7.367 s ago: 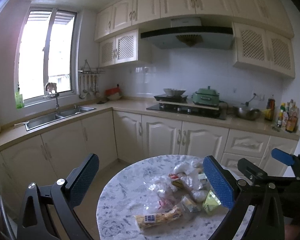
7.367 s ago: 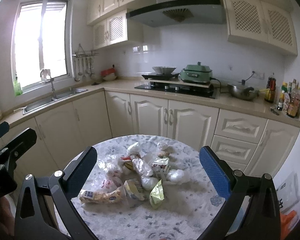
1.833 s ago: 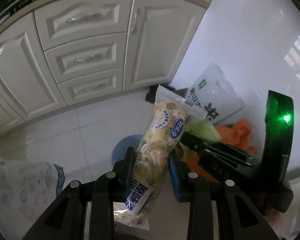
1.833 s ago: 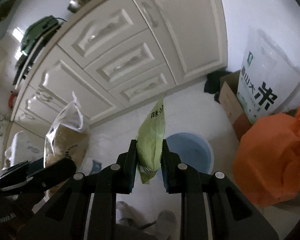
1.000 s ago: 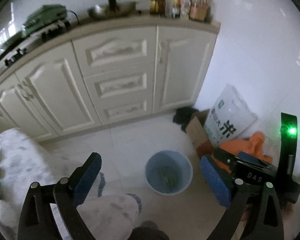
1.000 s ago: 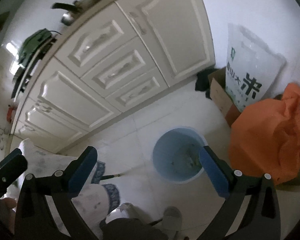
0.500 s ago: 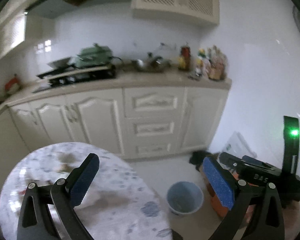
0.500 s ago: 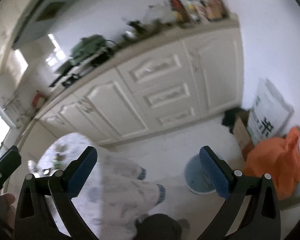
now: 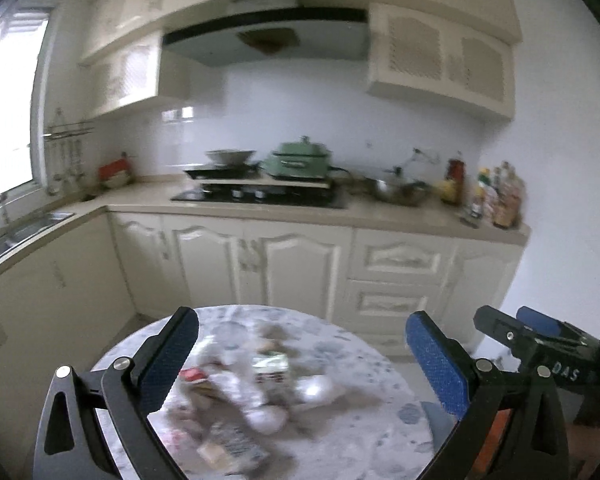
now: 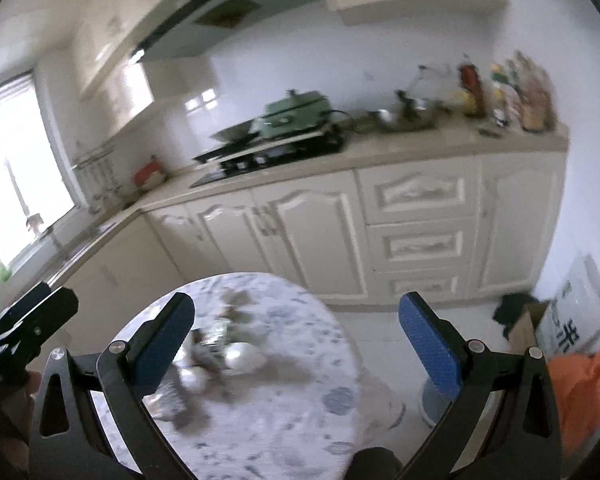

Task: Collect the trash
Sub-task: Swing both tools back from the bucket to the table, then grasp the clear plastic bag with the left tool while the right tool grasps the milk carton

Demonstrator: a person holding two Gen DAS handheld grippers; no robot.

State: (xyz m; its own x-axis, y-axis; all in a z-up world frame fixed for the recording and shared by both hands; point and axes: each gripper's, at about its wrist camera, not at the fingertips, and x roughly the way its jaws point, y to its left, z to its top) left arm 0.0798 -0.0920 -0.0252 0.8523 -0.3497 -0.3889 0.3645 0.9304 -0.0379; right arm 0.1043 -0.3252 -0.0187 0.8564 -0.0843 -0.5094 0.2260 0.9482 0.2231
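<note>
A blurred pile of wrappers and crumpled bags (image 9: 244,392) lies on the round marble table (image 9: 372,384); it also shows in the right wrist view (image 10: 212,364). My left gripper (image 9: 300,364) is open and empty above the table. My right gripper (image 10: 296,344) is open and empty over the table's right part (image 10: 292,420). A blue bin (image 10: 430,406) stands on the floor right of the table, mostly hidden behind my right finger. The right gripper also shows at the right edge of the left wrist view (image 9: 540,334).
White cabinets (image 9: 300,264) and a counter with a stove, a green pot (image 9: 300,158) and bottles (image 9: 496,196) run behind the table. An orange bag (image 10: 584,392), a cardboard box and a white rice sack (image 10: 576,316) sit by the right wall.
Both grippers let the snack packets go over the blue bin, opened, and swung up and left from the floor back to the table. Both views are blurred by motion.
</note>
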